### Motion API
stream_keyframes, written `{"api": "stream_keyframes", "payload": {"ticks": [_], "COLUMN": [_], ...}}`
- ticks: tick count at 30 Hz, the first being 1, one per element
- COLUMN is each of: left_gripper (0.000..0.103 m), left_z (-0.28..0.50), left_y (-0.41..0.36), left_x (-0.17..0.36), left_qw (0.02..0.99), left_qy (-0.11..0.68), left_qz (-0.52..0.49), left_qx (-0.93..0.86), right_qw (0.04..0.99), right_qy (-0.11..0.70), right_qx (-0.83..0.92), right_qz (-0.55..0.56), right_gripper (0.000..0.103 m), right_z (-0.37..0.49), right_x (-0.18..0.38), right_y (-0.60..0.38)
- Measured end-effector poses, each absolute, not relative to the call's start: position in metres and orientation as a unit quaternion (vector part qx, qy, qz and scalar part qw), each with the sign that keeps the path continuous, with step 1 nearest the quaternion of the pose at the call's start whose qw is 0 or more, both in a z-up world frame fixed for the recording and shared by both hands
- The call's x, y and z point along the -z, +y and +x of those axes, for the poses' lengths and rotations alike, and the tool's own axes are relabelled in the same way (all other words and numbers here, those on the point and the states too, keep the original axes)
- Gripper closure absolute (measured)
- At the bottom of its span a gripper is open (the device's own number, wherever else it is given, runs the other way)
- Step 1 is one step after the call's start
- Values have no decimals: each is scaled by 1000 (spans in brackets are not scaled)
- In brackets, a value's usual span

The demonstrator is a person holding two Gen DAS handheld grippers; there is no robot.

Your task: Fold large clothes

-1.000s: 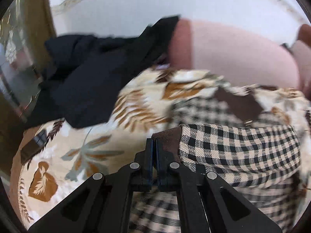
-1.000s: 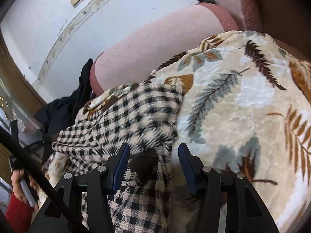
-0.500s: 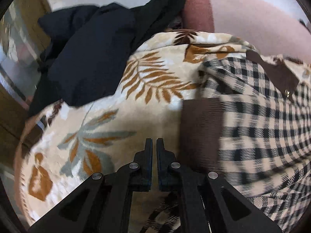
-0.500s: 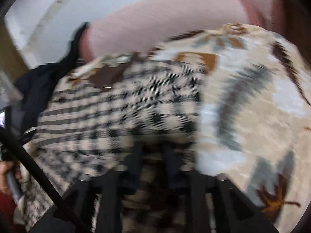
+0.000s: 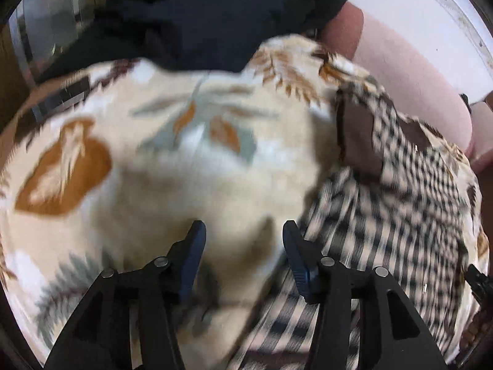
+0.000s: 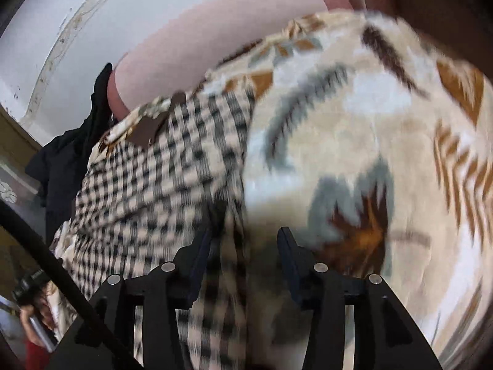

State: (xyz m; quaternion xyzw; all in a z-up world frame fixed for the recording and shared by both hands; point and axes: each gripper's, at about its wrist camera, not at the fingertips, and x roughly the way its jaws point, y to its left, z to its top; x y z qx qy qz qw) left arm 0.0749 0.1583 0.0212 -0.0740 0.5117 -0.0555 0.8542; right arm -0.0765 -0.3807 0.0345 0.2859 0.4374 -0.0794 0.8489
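My left gripper (image 5: 242,231) gapes empty; the checked garment (image 5: 400,215) lies at three o'clock on the leaf-print blanket (image 5: 185,169). My right gripper (image 6: 243,237) spreads around its blurred, brown-trimmed edge.

Both wrist cams close, sharing checked garment (image 5: 400,215).

The black-and-cream checked garment (image 5: 400,215) with brown patches lies spread, partly folded, on the leaf-patterned blanket (image 5: 185,169), blurred in both views.
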Motion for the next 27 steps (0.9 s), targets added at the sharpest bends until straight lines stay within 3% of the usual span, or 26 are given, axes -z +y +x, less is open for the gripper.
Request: {"api": "stream_keyframes", "payload": {"ticks": [10, 17, 27], "left_gripper": [52, 75, 76], "left_z": [12, -26, -62], "left_y": [165, 166, 162], "left_x": [-12, -10, -11], "left_qw": [825, 799, 788], "left_qy": [533, 550, 553], "left_qz": [-99, -140, -154], "left_qx": [159, 199, 220], "right_qw": [821, 797, 785], "right_qy": [454, 439, 438], "right_qx": [10, -48, -84], "right_qz": [346, 411, 429], "right_gripper": [53, 53, 53], "right_z": [-146, -191, -233], "right_x": [-9, 1, 5], "right_y": [-365, -350, -327]}}
